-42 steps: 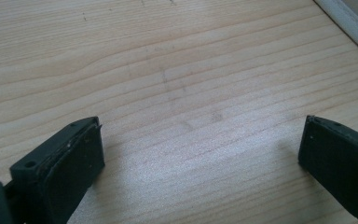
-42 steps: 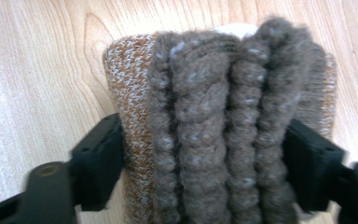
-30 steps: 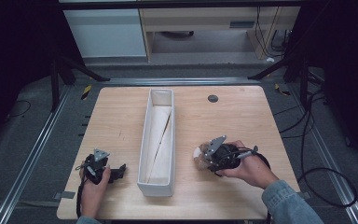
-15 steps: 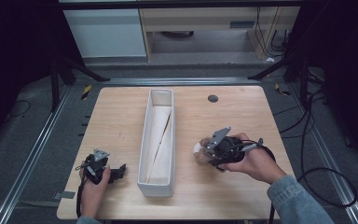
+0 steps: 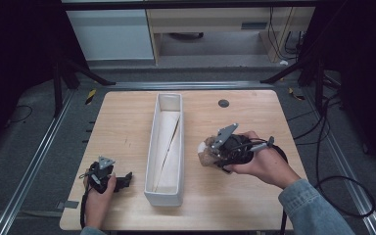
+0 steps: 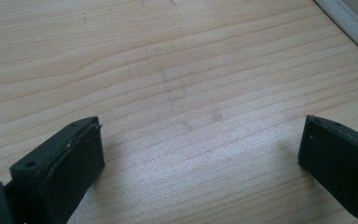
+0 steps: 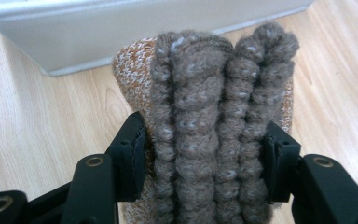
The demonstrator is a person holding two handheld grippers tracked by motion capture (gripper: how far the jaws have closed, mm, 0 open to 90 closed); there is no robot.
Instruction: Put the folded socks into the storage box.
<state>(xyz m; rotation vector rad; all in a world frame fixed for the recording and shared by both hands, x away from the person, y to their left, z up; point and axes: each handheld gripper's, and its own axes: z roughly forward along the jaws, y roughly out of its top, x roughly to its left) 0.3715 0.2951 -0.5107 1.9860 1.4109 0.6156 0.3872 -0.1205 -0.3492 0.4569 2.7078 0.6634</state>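
Holding: right hand-held gripper (image 5: 209, 152) has the knit roll (image 5: 206, 155) clamped between its pads, jaws about half apart, wool bulging between them in the right gripper view (image 7: 209, 135).
Knit roll: one, brown cabled wool over an orange-and-white layer, lifted off the table (image 5: 127, 117), just right of the bin (image 5: 169, 100) and apart from its wall.
Roll axis: in the right gripper view the cables run away from the pads toward the bin, so the long axis points at the bin's long side.
Key relation: the bin lies straight ahead of the roll, to the left in the high view; its long axis runs away from the person, crosswise to the roll. Judged, the roll must clear the rim and likely turn to lie along the bin.
Nearer hand: the right, already gripping; it sits right of the bin.
Left hand-held gripper: (image 5: 122, 180) low on the table left of the bin's near end, jaws wide apart with bare wood between them (image 6: 200, 154), holding nothing.
Bin: one, long, white, narrow; what looks like a pale folded sheet lies inside.
Counts: two hand-held grippers, one roll, one bin, one dark round grommet (image 5: 223, 103) right of the bin's far end.
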